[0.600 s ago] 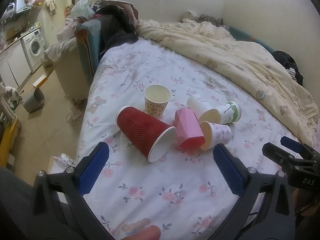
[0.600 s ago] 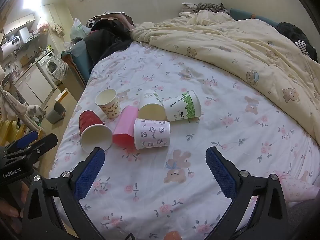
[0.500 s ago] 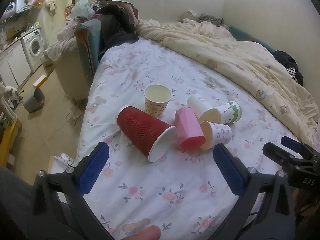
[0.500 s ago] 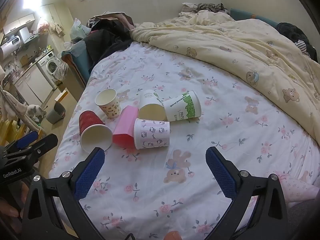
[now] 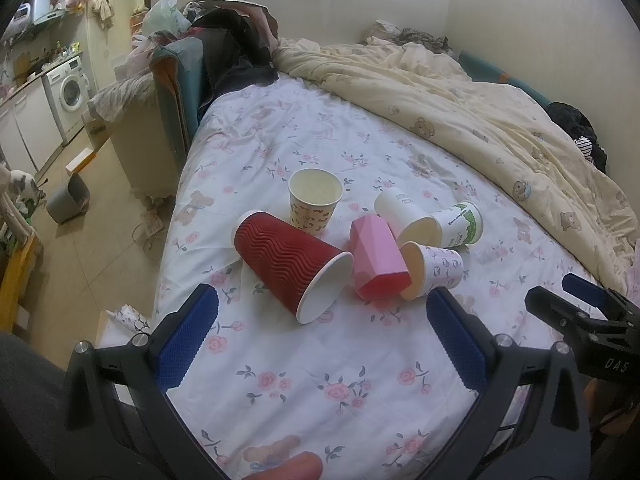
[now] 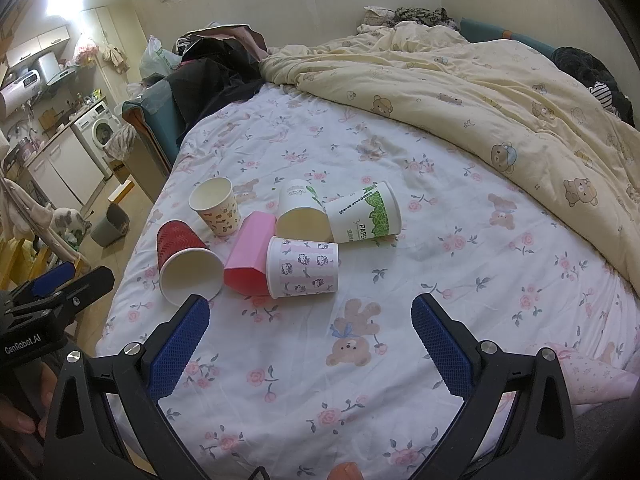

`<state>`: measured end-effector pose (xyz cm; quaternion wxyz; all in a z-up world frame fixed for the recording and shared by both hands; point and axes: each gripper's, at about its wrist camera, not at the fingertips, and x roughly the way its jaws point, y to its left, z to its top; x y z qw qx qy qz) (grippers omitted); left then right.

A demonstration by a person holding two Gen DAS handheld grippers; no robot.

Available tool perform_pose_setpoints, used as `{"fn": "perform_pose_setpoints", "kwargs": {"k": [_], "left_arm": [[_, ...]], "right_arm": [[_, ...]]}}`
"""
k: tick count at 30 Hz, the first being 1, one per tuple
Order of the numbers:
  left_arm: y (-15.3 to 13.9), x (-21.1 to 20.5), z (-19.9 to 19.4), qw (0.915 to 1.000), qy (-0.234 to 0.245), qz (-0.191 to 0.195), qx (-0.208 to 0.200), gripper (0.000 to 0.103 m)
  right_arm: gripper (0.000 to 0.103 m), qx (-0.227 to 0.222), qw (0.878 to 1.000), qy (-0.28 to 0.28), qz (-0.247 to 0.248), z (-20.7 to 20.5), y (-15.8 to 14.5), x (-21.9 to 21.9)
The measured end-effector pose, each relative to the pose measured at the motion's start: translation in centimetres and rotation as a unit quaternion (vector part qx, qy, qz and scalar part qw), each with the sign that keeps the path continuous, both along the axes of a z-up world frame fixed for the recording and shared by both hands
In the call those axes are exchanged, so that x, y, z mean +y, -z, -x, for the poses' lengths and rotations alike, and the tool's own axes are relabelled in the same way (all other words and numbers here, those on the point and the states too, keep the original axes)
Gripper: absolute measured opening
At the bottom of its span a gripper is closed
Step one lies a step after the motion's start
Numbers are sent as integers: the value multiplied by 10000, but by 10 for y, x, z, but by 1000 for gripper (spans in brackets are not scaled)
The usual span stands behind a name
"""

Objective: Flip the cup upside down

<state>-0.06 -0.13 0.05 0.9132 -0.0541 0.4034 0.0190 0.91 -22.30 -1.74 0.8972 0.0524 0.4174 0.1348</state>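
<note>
You hold both grippers over the foot of the bed [image 5: 360,364], jaws spread wide and carrying nothing, with 6 cups bunched on the floral sheet ahead. The left gripper [image 5: 320,340] points at the red ribbed cup [image 5: 288,260], which lies on its side with its mouth toward you at 6 o'clock. The right gripper [image 6: 310,348] faces the kitten-print cup [image 6: 303,267], also on its side.

Only the bear-print cup [image 5: 314,204] stands upright, at 12 o'clock of the red one and just beside it; it is the likeliest candidate to turn over, though the task names no particular cup.

Risks, as a judgement: the mattress is soft, so a cup set down on its rim may lean or topple. The pack is tight. The pink faceted cup [image 5: 378,262] sits between the red cup and the kitten-print cup, apparently touching both, and the white cup [image 5: 404,216] rests against the green-leaf cup [image 6: 366,212]. Nudging 1 could roll its neighbours. Thin paper walls may crush if you close hard. The red cup lies near the bed's left edge and could roll off toward the floor.

Hard to read: whether the lying cups truly touch or merely overlap in view; the bases of the white and pink cups; the green-leaf cup's lettering, cut off by its curve. The fisheye bends the bed's edges, and your hands are mostly out of frame.
</note>
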Motion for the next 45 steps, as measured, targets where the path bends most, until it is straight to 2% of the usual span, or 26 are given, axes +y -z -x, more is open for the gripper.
{"fn": "perform_pose_setpoints", "kwargs": {"k": [14, 45], "left_arm": [[4, 3, 2, 10000, 25, 31, -28, 103], [12, 10, 2, 9997, -56, 100, 195, 103]], "right_arm": [[103, 9, 10000, -6, 18, 1, 1, -1], [103, 40, 10000, 22, 46, -2, 2, -1]]}}
